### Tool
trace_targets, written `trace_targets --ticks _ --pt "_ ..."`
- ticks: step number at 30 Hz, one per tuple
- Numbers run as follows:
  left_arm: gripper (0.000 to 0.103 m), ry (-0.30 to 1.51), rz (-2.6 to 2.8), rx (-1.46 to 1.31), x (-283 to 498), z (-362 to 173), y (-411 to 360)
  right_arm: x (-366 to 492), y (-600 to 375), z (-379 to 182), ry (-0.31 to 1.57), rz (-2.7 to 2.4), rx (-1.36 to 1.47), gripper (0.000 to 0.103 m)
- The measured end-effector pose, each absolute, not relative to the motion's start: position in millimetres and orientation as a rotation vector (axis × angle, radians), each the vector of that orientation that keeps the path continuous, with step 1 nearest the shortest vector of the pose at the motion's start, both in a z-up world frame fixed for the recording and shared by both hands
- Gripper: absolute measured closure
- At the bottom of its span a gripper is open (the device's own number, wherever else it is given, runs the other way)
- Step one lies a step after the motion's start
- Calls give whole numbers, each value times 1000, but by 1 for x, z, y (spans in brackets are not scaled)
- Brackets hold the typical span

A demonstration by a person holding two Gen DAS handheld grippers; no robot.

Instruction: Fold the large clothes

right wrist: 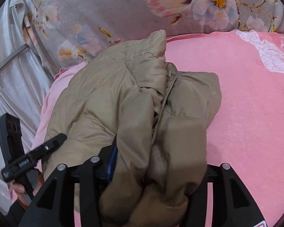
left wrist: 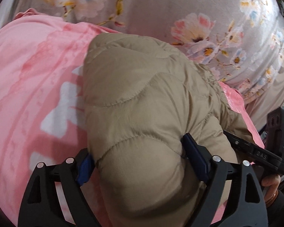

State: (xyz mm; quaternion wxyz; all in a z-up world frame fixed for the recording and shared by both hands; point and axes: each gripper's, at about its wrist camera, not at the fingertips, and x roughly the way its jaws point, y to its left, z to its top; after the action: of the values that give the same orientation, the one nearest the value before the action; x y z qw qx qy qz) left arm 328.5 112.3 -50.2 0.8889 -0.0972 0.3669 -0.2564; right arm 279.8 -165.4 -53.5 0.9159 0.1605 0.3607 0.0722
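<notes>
Tan puffer jacket (left wrist: 142, 98) bundled on pink blanket (left wrist: 28, 75), floral sheet (left wrist: 161, 9) at 12 o'clock. Left hand-held gripper (left wrist: 140, 162) wide, pads against jacket bulge. Right hand-held gripper (right wrist: 157, 162) partly spread, jacket fabric between jaws; grip uncertain.

A bedroom in a home. A bed fills both views, covered by a soft pink blanket (right wrist: 246, 113) with a white lace-bow print (right wrist: 265, 56) at about two o'clock in the right wrist view. Behind it, from eleven to one o'clock, lies grey bedding printed with large pink, white and blue flowers (right wrist: 113, 9), like a duvet or pillow. At nine o'clock in the right wrist view, pale satin fabric (right wrist: 13, 75) hangs in folds at the bed's side. A puffy beige quilted jacket (left wrist: 142, 94) rests on the blanket at the centre, the sort of clothing kept at home.
</notes>
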Motion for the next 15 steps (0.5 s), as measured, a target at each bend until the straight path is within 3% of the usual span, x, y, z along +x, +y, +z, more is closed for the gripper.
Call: trace_targets --ticks 3,7,8,10,13,15 --pt "18 761 -408 -145 307 -29 120 251 -171 -38 765 115 255 42" --pt "15 683 -189 53 269 11 114 205 -179 -6 717 21 172 44" --pt "15 674 -126 88 263 23 110 198 -178 4 697 8 167 47" --pt "11 676 -80 84 258 39 104 194 -173 19 667 11 171 84" --pt "9 668 -35 74 257 55 88 202 -155 32 645 17 134 100" --pt "9 672 2 71 258 52 77 212 -143 31 644 0 110 102"
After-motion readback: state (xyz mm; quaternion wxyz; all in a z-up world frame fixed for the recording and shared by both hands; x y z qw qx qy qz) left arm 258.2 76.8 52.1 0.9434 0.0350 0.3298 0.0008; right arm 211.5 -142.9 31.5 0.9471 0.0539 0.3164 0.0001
